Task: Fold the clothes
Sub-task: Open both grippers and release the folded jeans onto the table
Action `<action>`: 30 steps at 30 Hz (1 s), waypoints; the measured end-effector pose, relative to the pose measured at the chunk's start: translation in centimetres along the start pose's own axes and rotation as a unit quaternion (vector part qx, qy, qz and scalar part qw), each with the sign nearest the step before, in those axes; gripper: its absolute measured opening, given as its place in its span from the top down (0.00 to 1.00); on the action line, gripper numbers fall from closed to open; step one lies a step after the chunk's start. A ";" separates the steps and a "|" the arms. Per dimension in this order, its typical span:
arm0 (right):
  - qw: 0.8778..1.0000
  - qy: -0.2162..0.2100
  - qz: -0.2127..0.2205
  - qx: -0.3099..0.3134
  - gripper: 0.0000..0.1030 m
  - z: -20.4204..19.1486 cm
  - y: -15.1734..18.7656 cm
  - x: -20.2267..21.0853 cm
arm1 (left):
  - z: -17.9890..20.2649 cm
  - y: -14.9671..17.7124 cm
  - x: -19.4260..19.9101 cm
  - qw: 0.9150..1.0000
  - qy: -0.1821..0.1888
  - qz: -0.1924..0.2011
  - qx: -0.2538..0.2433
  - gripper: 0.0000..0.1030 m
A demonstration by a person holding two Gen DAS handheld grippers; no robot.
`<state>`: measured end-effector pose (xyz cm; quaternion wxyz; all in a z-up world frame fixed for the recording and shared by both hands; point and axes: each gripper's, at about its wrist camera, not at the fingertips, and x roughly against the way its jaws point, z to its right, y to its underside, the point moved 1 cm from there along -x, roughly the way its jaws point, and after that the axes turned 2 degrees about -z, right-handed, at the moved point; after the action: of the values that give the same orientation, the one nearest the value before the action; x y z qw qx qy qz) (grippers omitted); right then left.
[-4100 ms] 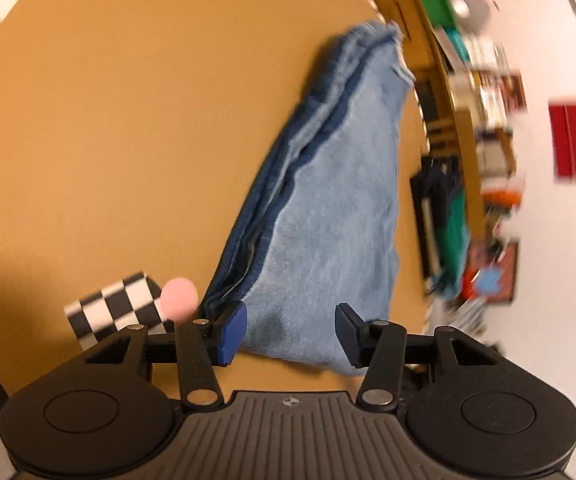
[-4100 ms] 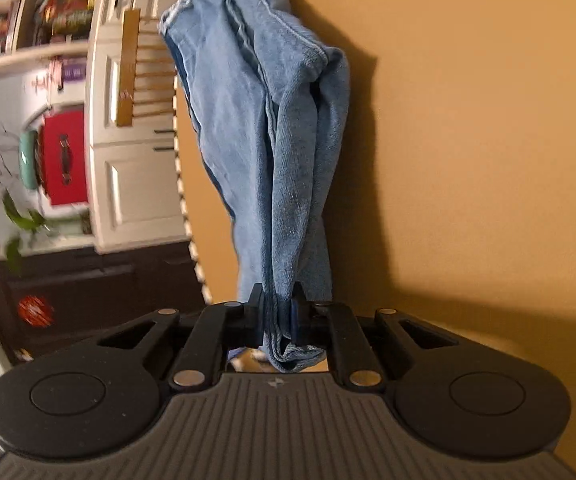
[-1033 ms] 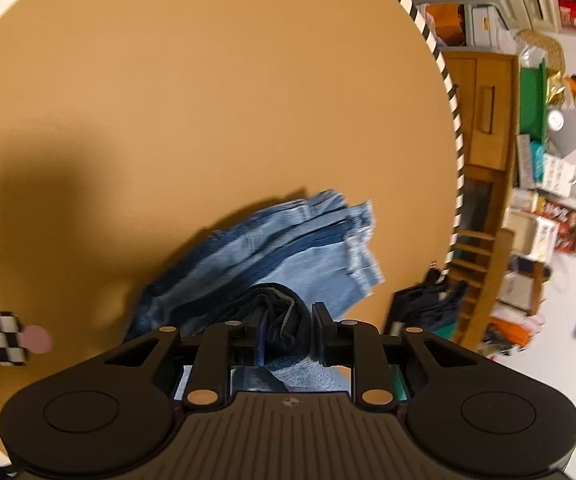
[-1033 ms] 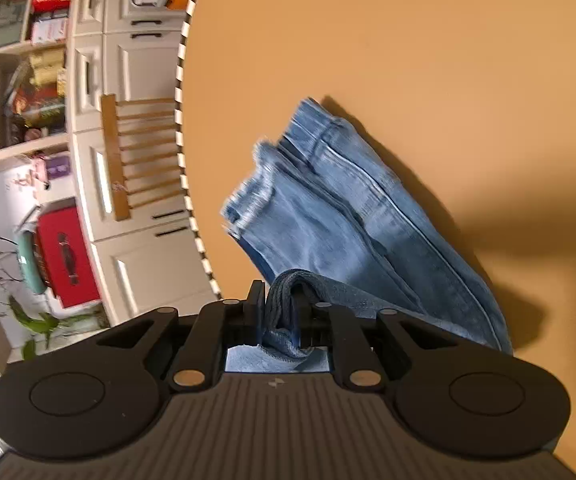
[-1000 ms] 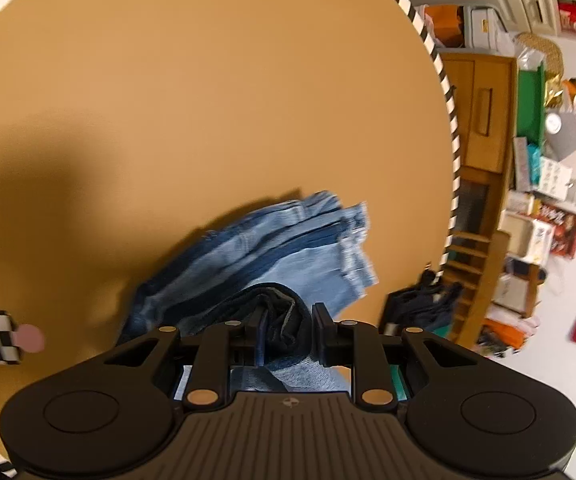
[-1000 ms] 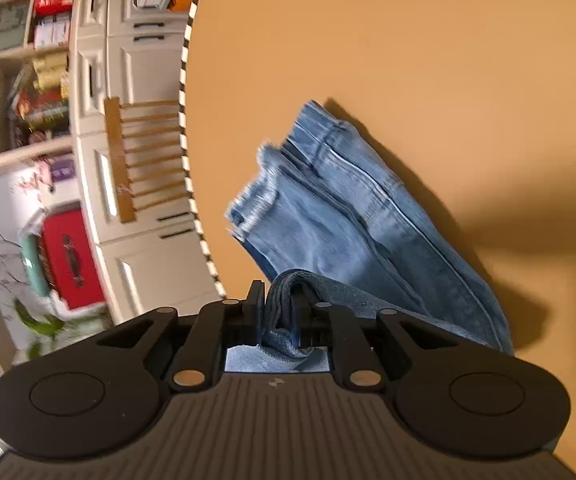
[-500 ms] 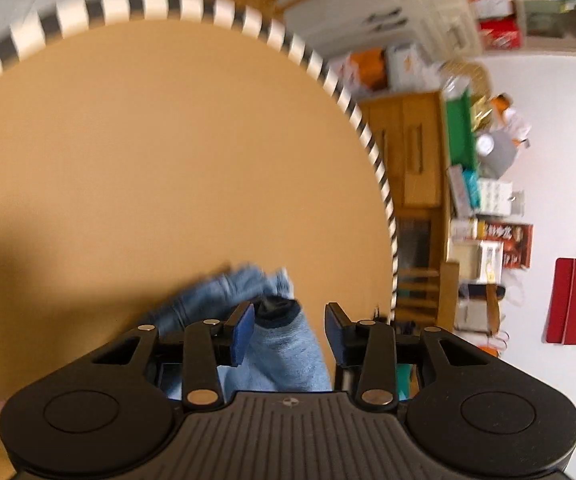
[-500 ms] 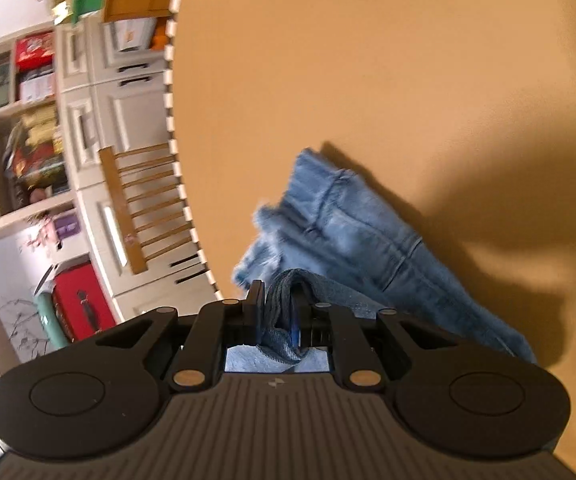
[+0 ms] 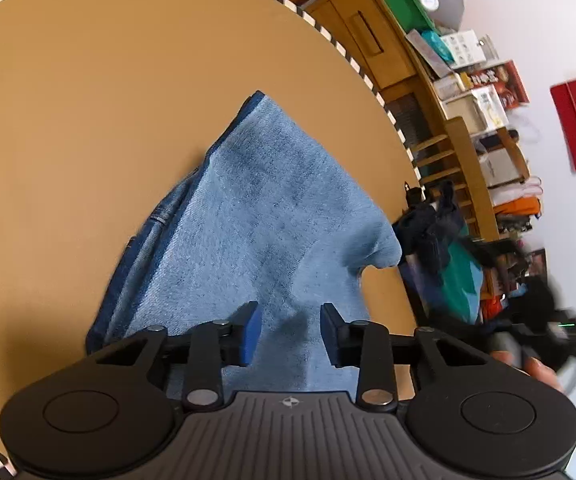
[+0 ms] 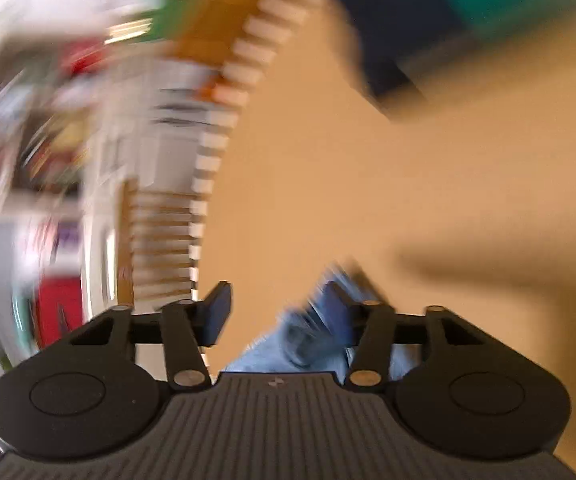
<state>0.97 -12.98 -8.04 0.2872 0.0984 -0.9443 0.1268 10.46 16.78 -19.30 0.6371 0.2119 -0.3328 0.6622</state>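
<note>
Jeans [image 9: 264, 216] lay folded on worktop [image 9: 68, 100] | left hand-held gripper [image 9: 290, 334] above them, released, jaws closing | right hand-held gripper [image 10: 282, 316] opening, letting go.

Jeans [image 9: 256, 216] on table [image 9: 68, 100] (near edge), shelves [image 9: 468, 92] behind.

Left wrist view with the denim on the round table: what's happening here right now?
A person with a handheld gripper in each hand is folding a pair of light blue denim jeans on the round tan table. The jeans lie folded flat on the table. The left gripper hangs over their near end, fingers apart and closing slightly, pressing on no cloth. In the badly blurred right wrist view, the right gripper is opening, with blue denim beside one of its fingers but not pinched.
</note>
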 end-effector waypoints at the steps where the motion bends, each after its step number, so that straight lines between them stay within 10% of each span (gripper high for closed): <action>1: 0.997 0.002 0.002 0.072 0.64 -1.7 0.7 0.5 | 0.4 0.0 0.5 1.000 0.008 0.001 -0.007 0.63; 3: 0.977 0.013 -0.003 0.215 0.84 -5.1 2.7 1.2 | 1.5 -0.3 2.2 0.998 0.024 0.036 -0.034 0.60; 8: 0.944 0.064 -0.048 0.321 0.87 -7.6 6.9 -3.3 | 2.9 -2.4 1.8 0.991 -0.028 0.110 -0.066 0.61; 19: 0.930 0.158 -0.062 0.327 1.00 -2.8 7.5 -9.0 | 2.0 -3.1 -4.6 0.975 -0.143 0.091 -0.145 0.84; 25: 0.944 0.078 -0.074 0.313 0.89 -5.0 8.5 -1.8 | 0.6 -2.6 1.4 0.995 -0.052 0.053 -0.067 0.63; 30: 0.944 0.044 -0.070 0.320 0.87 -3.4 13.8 0.9 | -0.3 2.6 2.2 0.980 -0.093 0.076 -0.159 0.69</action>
<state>-1.59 1.04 -7.33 0.2902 0.2456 -0.8312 0.4056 7.71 18.60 -18.44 0.5768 0.1429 -0.5067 0.6246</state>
